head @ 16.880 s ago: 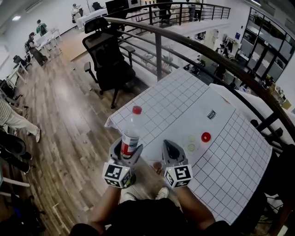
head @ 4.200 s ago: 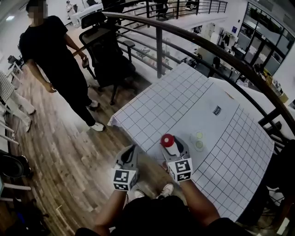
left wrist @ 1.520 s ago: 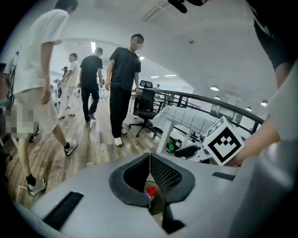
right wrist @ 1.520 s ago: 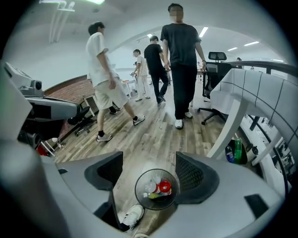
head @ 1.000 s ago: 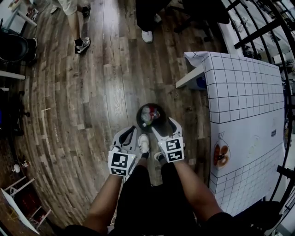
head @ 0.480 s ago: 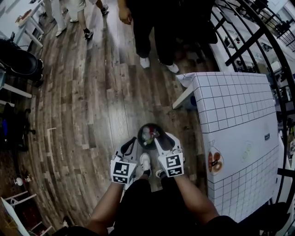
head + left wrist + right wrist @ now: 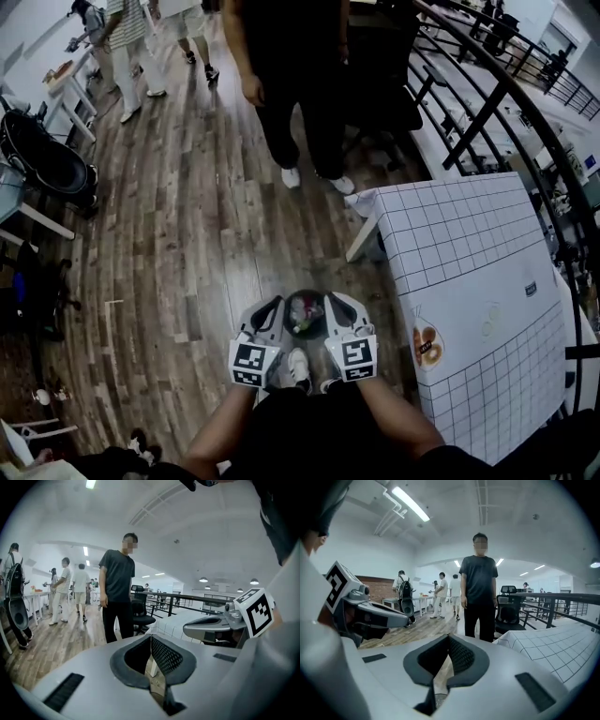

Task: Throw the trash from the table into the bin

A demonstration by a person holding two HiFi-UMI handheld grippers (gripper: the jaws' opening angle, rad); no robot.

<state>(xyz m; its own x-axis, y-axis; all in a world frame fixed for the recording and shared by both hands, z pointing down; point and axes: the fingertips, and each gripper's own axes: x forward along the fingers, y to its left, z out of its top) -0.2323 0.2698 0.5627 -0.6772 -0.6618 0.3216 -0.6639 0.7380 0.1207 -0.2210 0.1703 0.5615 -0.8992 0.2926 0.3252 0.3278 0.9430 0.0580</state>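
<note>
Black bin (image 7: 320, 300) on wood floor (image 7: 187, 244), mixed trash (image 7: 300, 319) inside.

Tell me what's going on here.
A person holds a gripper in each hand above a small bin on the floor beside the table. The bin already has trash in it. The left gripper is shut and empty. The right gripper has just closed its jaws with nothing between them. An orange packet lies at the table's near edge. A bystander in black stands beyond the bin.
</note>
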